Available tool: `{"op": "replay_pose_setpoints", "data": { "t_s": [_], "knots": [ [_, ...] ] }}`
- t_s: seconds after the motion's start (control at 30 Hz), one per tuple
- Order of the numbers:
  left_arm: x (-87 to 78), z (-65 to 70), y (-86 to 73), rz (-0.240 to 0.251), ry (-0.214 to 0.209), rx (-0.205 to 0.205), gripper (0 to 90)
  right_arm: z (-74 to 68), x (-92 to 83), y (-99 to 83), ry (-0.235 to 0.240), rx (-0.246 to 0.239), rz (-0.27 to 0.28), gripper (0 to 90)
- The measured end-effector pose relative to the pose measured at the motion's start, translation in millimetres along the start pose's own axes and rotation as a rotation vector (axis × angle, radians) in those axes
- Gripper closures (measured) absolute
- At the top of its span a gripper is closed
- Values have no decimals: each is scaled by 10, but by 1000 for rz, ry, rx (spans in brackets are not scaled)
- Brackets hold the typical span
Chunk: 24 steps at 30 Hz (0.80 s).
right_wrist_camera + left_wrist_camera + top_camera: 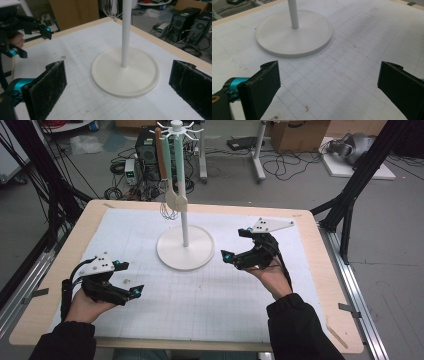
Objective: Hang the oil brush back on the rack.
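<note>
A white stand with a round base (172, 256) and a thin pole (184, 222) sits at the middle back of the gridded mat (210, 295). From its top hooks hang a brown-handled utensil (158, 155), two pale green-handled utensils (172, 165) and a wire whisk (169, 210). My left gripper (131, 277) rests low at the front left, open and with nothing in it, pointing toward the base (292, 37). Just right of the base, my right gripper (234, 244) is open and holds nothing. Its jaws frame the base (125, 75) and the pole (125, 32).
The mat covers a wooden table (330, 285). Beyond its far edge the floor holds computer towers (145, 150), cables and a cardboard box (297, 135). Black frame legs (350, 195) stand at both sides. The left gripper (25, 30) appears far off in the right gripper view.
</note>
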<state>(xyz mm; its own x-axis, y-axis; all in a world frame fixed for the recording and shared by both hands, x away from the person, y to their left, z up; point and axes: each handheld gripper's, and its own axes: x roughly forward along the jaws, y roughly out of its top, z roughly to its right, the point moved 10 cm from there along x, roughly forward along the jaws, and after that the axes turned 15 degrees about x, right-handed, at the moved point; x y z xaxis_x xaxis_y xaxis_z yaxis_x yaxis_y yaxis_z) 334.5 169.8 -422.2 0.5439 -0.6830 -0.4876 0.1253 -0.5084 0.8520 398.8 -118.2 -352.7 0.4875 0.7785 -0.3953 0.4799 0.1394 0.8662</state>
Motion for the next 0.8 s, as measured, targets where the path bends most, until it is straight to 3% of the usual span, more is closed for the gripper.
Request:
{"op": "replay_pose_setpoints", "data": {
  "t_s": [0.33,0.57,0.8],
  "knots": [
    [0,-24,0,3,20,-7,17,72,-46,-239,-15,20,-16,1],
    [12,-19,2,5,18,-13,17,150,-96,-408,-32,58,-12,0],
    [14,-16,-1,5,14,-14,17,200,-128,-509,-48,65,-9,1]
  ]
}}
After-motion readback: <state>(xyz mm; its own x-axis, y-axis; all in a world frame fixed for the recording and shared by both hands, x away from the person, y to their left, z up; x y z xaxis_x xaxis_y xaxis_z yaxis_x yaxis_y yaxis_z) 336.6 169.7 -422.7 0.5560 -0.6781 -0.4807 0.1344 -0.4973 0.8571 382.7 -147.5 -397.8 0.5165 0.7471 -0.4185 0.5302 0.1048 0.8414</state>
